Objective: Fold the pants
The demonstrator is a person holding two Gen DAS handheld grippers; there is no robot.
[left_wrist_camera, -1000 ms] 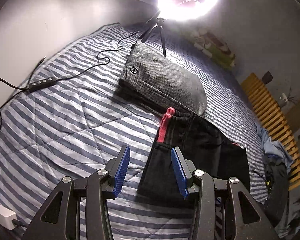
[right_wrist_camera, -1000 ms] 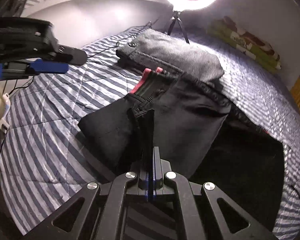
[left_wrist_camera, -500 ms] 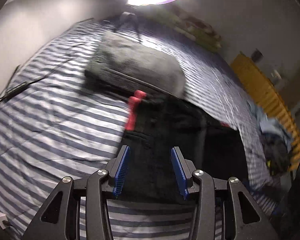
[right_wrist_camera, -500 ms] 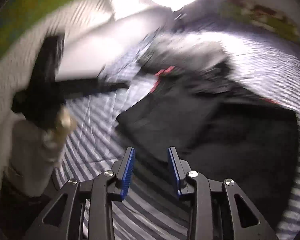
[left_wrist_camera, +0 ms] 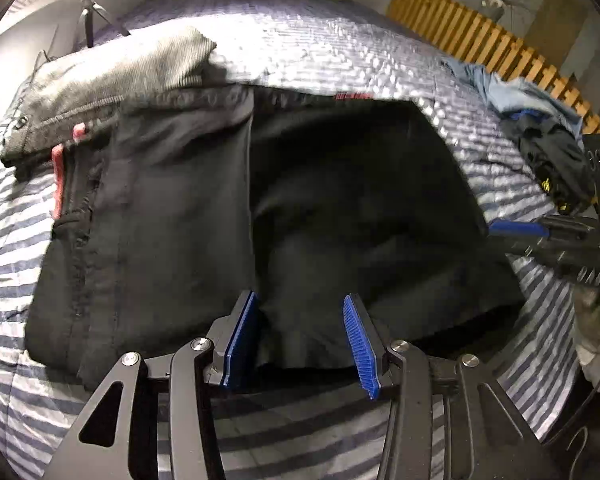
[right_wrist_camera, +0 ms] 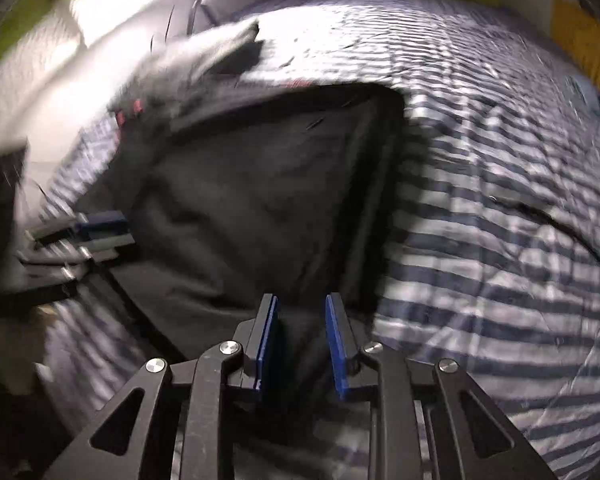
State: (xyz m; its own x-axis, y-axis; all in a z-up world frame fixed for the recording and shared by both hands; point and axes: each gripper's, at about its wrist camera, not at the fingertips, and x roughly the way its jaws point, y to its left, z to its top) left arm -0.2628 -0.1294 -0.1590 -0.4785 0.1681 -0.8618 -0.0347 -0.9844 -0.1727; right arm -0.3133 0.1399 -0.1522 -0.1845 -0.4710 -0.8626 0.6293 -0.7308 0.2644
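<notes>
The black pants [left_wrist_camera: 340, 208] lie spread across the middle of the striped quilt [left_wrist_camera: 360, 64] — one part folded over at left, grey pants [left_wrist_camera: 112, 76] above them at upper left. The left gripper [left_wrist_camera: 300, 336] hangs over their near edge, jaws apart and gripping nothing. The right gripper [right_wrist_camera: 302, 340], lower centre in its view, has just been narrowing — a gap remains, its pads pressing on no cloth.

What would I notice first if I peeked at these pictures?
The big black pants spread across the middle of the striped bedspread. Grey folded pants lie just behind them at the left. Blue-padded tools, the left gripper and the right gripper, hang open over the pants' near edge.
</notes>
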